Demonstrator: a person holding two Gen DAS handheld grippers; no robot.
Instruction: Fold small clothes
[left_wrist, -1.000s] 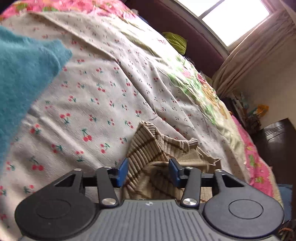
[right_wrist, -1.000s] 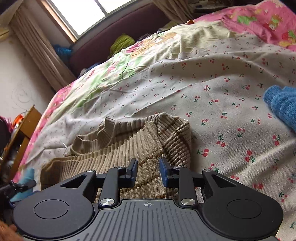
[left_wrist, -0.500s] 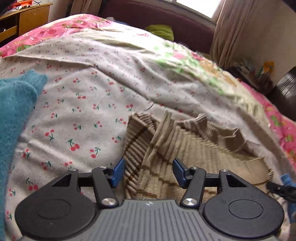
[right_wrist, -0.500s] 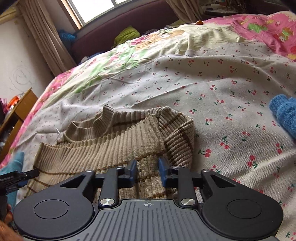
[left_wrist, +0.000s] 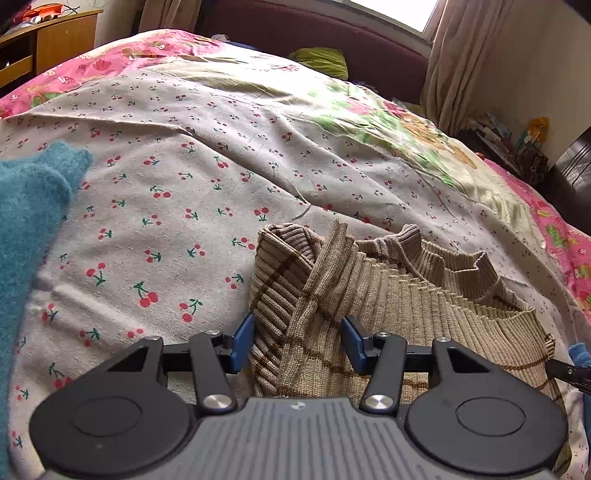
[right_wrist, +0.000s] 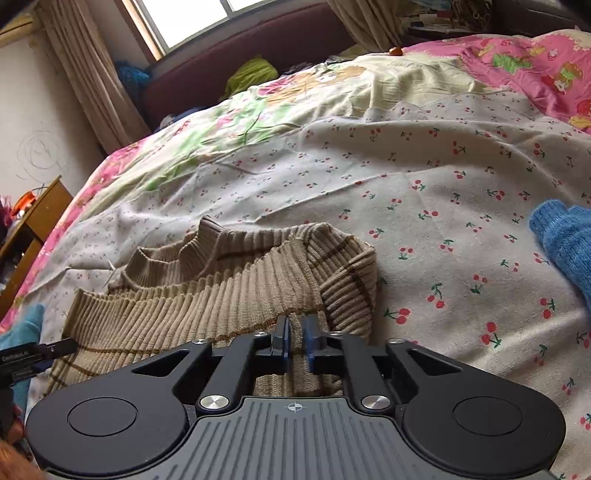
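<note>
1. On the bed lies a small ribbed sweater (right_wrist: 207, 295), beige with thin brown stripes, its knit thick and corded, its high collar standing up in soft folds. One sleeve is folded over the body, making a rounded, bulky edge.
2. The right gripper (right_wrist: 295, 345) has its blue-padded fingers (right_wrist: 282, 341) drawn close together on a pinch of the sweater's lower knit, which rises between them.
3. The left gripper (left_wrist: 297, 343) stands with its jaws wide apart, one blue pad on either side of the folded sleeve and body of the sweater (left_wrist: 369, 302); the cloth lies between them unpinched.
4. The sheet (left_wrist: 207, 177) under the sweater is pale, slightly creased cotton printed with small red cherries. Beyond it lies a quilt (right_wrist: 258, 122) with green and pink flowers, and a bright pink cover at the edges.
5. A fuzzy blue knit (right_wrist: 565, 240) rests on the sheet well apart from the sweater, to the right in the right wrist view and as a teal mass (left_wrist: 29, 221) at the left of the other.
6. Behind the bed run a dark maroon headboard (left_wrist: 314, 33), beige curtains (right_wrist: 88, 74) and a bright window (right_wrist: 199, 14); a wooden cabinet (left_wrist: 55, 44) stands by the wall.
7. Tiny white lettering on the other gripper's tip is too small to read.
</note>
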